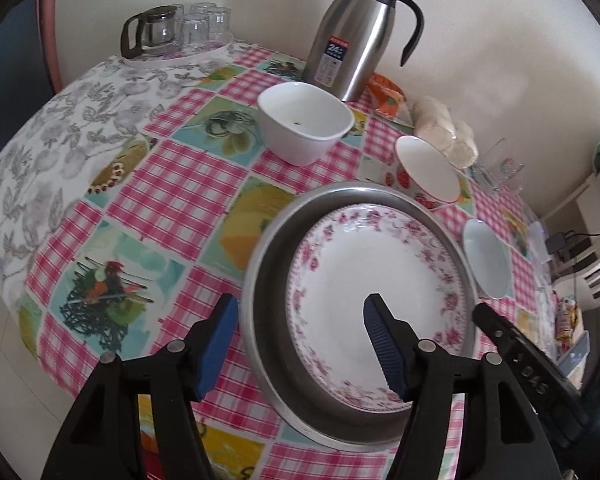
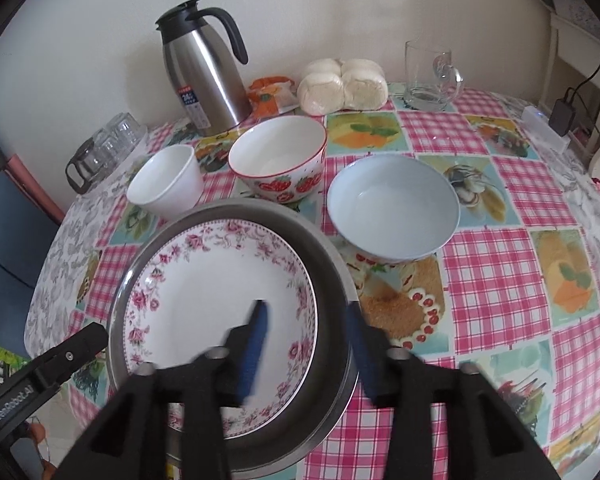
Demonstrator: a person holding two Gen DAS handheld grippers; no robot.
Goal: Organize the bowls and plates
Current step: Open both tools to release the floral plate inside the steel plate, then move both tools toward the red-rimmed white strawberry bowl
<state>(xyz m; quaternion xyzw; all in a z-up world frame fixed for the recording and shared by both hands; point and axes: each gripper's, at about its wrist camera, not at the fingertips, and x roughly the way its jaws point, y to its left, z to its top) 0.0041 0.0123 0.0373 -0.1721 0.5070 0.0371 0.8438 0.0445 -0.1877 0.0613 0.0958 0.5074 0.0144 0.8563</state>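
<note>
Fingers: both grippers' fingers (image 1: 220, 344) wide, straddling metal basin (image 1: 260, 280) rim | floral plate (image 1: 356, 272) inside | risk: uneven lift tips basin, plate slides.

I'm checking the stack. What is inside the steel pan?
A floral plate lies in the pan, leaning against its left rim. The plate covers the pan's bottom, so anything beneath cannot be seen.
</note>
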